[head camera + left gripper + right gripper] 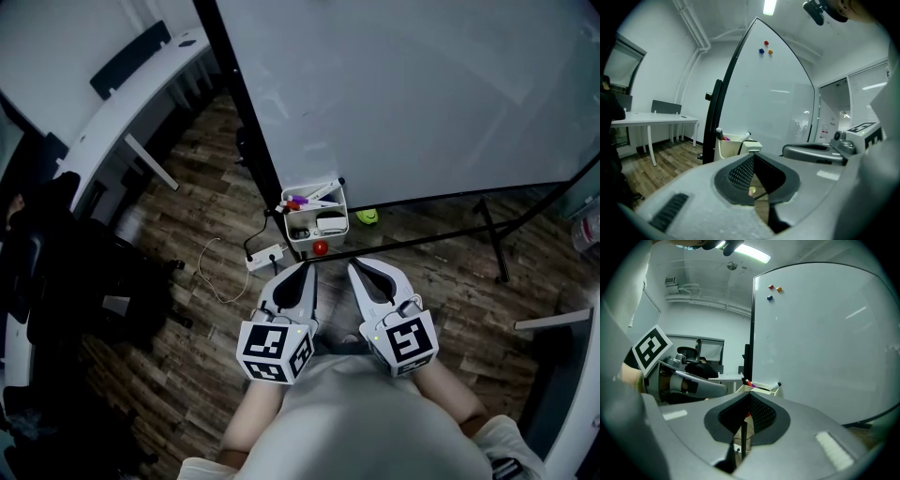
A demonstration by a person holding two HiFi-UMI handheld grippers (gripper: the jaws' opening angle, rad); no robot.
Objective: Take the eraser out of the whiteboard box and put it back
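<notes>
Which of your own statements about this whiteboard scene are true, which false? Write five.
1. The right gripper holds the eraser. False: its jaws are shut on nothing; the eraser lies in the box.
2. The box sits at a lower corner of the whiteboard. True.
3. Markers are in the box. True.
4. The left gripper has its jaws gaping wide. False: they are shut.
5. The floor is carpeted. False: it is wood planks.

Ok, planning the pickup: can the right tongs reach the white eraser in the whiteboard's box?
Probably yes: the white eraser lies uncovered in the open white plastic box, ahead of the right tongs, nothing between. They are shut and must open first.
</notes>
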